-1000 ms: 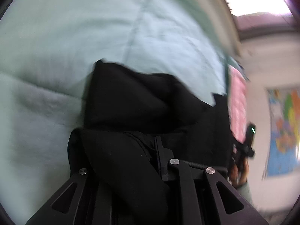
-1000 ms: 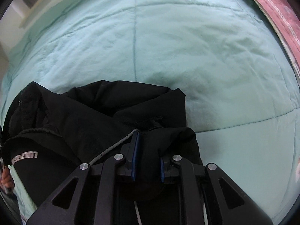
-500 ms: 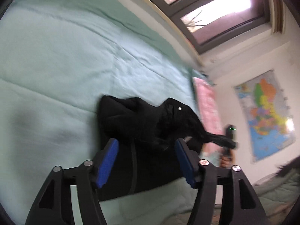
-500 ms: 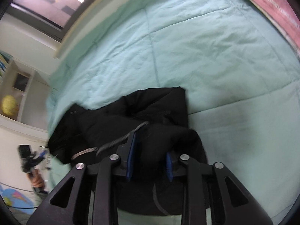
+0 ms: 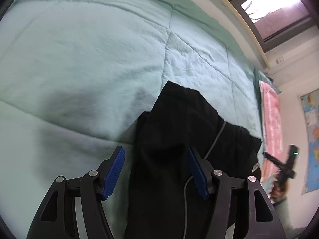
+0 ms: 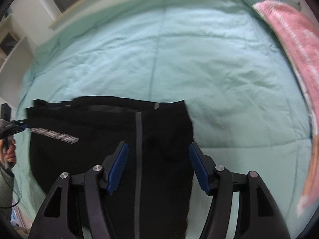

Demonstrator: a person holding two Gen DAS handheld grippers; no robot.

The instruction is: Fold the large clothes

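A black garment [image 5: 179, 135] with a thin grey stripe lies folded flat on the mint-green bed quilt [image 5: 89, 49]. My left gripper [image 5: 156, 171] is open, blue pads apart, hovering over the garment's left edge. In the right wrist view the same garment [image 6: 99, 127] shows a grey stripe and a white logo. My right gripper [image 6: 158, 165] is open and empty above the garment's right part. The other gripper shows small at the edge of each view: the right gripper [image 5: 285, 167] and the left gripper [image 6: 10, 127].
A pink blanket [image 6: 299, 45] lies along the quilt's right side, also in the left wrist view [image 5: 273, 123]. A window [image 5: 279, 6] runs behind the bed. A wall map [image 5: 313, 139] hangs at the right. White shelves [image 6: 12, 55] stand at the left.
Both grippers let go of the black garment and opened. The garment dropped from a bunched, lifted state to lying flat and folded on the quilt. Both grippers pulled back above it.
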